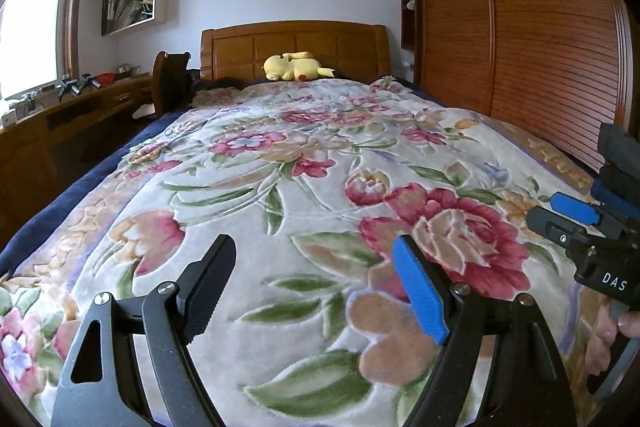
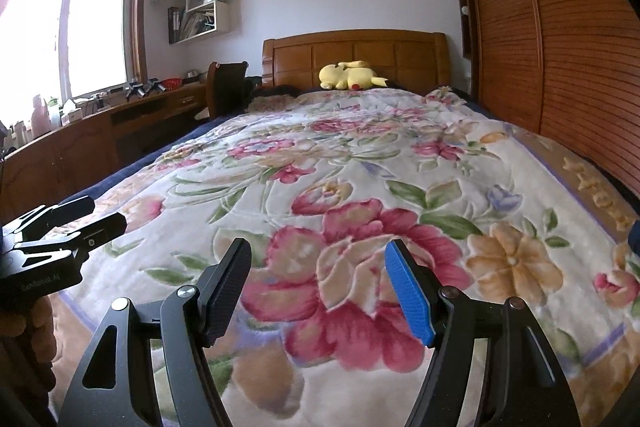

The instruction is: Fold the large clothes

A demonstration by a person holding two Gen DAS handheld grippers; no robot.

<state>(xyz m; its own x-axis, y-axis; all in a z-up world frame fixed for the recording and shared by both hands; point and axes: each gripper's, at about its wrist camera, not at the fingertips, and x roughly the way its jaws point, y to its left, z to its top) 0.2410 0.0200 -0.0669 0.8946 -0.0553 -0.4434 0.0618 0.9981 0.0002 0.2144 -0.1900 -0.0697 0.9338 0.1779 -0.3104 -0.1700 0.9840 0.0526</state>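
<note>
While I am standing at the foot of the bed (image 1: 80, 183), I am holding my left hand-held gripper (image 1: 316, 291) over the near end of the floral blanket (image 1: 320, 155), its jaws standing wide apart with nothing between them. One finger carries a black pad (image 1: 204, 291) and the other a blue pad (image 1: 420, 291), and both are hanging just above the fabric without pressing on it, as far as I can tell. My right hand-held gripper (image 2: 320, 291) is likewise released, its jaws spread over a big red flower printed on the blanket and gripping nothing. Each tool is showing at the edge of the other's view, so the two are sitting side by side, near one another but apart.

The blanket is lying spread flat across the whole bed, reaching from the near edge up towards the wooden headboard (image 1: 296, 47), with a dark blue sheet (image 1: 132, 147) peeking out along its left side. A yellow plush toy (image 1: 296, 67) is resting at the head of the bed. A wooden wardrobe (image 1: 520, 27) is running along the right side, and a worktop (image 2: 120, 115) under the window (image 2: 60, 27) is carrying small items I cannot make out.
</note>
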